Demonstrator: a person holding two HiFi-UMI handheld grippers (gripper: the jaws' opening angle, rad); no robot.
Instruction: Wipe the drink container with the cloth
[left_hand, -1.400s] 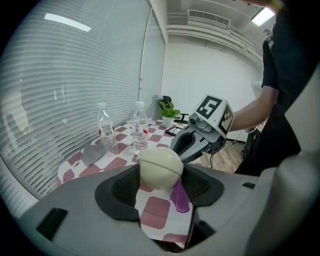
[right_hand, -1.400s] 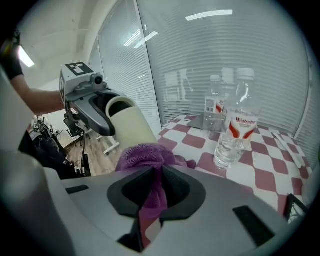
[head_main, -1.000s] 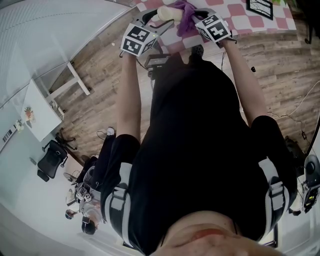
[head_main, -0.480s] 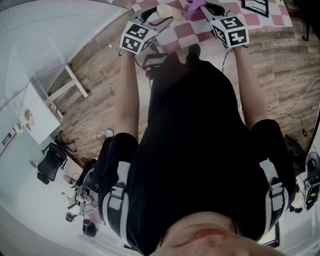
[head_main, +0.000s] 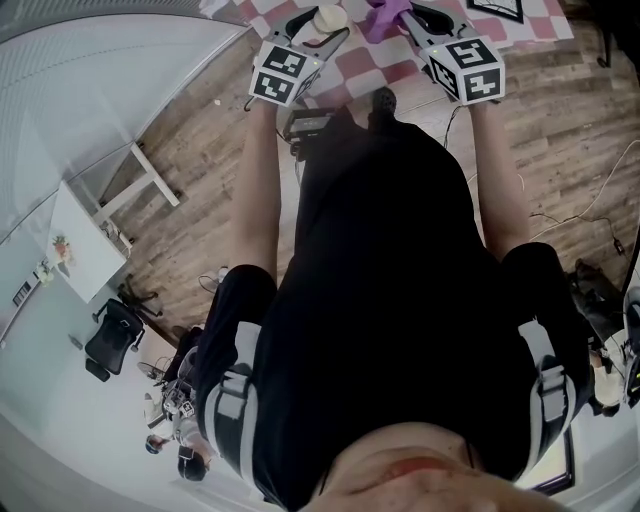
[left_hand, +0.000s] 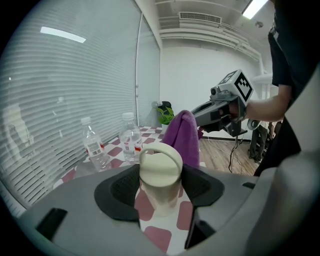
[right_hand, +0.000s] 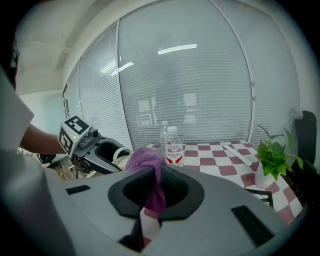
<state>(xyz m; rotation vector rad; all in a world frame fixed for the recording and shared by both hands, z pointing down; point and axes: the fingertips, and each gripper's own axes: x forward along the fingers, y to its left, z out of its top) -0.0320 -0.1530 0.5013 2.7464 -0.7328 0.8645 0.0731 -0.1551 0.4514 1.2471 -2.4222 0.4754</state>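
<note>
Cloth (right_hand: 146, 159) risen, pinched in right gripper (right_hand: 154, 176), beside container (left_hand: 160, 172).

Red/white checked table (right_hand: 210, 161) w/ 2 water bottles (right_hand: 173, 146), white strip (right_hand: 238, 152), poss. potted plant (right_hand: 272, 159) at edge.

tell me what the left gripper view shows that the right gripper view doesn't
Only the left gripper view: the right gripper seen from outside, its jaws shut on the purple cloth, and the whole lid and body of the cream container clamped in the left jaws.
Only the right gripper view: the left gripper seen from outside, and a white strip lying on the checked table.
Both: the cloth, the two water bottles, the table and the container, though the right gripper view catches only its looped handle.
</note>
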